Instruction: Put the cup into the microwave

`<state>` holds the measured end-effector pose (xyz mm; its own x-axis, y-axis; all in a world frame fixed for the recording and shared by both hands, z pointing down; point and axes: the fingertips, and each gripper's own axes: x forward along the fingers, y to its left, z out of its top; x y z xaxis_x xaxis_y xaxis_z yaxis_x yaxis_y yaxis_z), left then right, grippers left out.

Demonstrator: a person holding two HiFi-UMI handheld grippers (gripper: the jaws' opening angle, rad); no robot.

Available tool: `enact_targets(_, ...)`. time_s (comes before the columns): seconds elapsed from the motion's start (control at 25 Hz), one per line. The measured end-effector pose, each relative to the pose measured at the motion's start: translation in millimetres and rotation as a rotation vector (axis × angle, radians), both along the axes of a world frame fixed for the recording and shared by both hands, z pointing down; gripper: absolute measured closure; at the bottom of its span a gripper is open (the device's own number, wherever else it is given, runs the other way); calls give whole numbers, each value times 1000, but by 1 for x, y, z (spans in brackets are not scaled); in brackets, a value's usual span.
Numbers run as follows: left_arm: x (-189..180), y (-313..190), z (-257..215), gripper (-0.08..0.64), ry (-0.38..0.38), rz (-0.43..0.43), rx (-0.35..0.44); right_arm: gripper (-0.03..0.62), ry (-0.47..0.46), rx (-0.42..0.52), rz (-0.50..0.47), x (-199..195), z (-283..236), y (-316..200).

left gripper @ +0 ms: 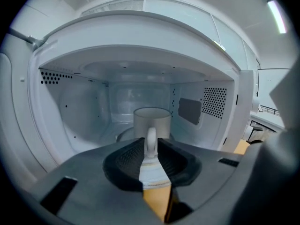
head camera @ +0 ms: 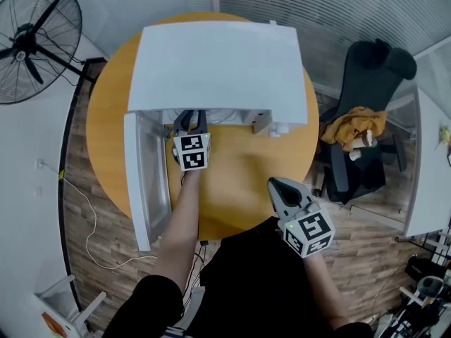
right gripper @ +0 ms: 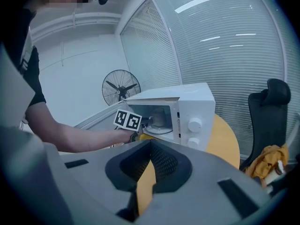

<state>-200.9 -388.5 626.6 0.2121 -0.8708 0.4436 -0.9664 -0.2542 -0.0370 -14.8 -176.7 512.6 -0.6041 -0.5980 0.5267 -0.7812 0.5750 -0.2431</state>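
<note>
A pale cup (left gripper: 151, 121) stands upright inside the open white microwave (head camera: 218, 65), on its glass plate, handle turned toward me. My left gripper (left gripper: 151, 146) reaches into the opening (head camera: 191, 122), and its jaws press on either side of the cup's handle. In the right gripper view the cup (right gripper: 159, 117) shows through the microwave's (right gripper: 194, 107) opening. The microwave door (head camera: 144, 182) hangs wide open to the left. My right gripper (head camera: 278, 186) hovers shut over the near edge of the round table (head camera: 239, 182), holding nothing (right gripper: 149, 161).
A black office chair (head camera: 366, 104) with a yellow cloth (head camera: 356, 124) stands to the right of the table. A standing fan (head camera: 32, 41) is at the far left. A white desk (head camera: 430, 167) edges the right side. A cable lies on the wooden floor at left.
</note>
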Motion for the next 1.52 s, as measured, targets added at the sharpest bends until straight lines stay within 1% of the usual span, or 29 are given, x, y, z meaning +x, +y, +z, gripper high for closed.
enact_targets(0.16,-5,12,1,494,-7,-16,-10,583,-5,5,-20,1,0,4)
enact_targets(0.32,-1,32,-6,494,-17,-30,-9,583,-22,19,-47,6,-6,8)
enact_targets(0.52,15,61,-26,494,-50,-26,11,583,-48,44,-97,13,-15,20)
enact_targets(0.76,45,111,-64,494,-56,-23,61,583,-91,86,-144,27,-32,41)
enact_targets(1.08,96,196,-93,508,-16,-52,85,583,-139,135,-205,51,-49,70)
enact_targets(1.24,114,234,-105,517,1,-81,91,583,-159,164,-238,62,-60,82)
enact_targets(1.36,125,260,-123,522,32,-105,109,583,-174,173,-252,69,-65,90)
enact_targets(1.52,143,294,-141,537,77,-118,139,583,-198,170,-280,72,-67,107)
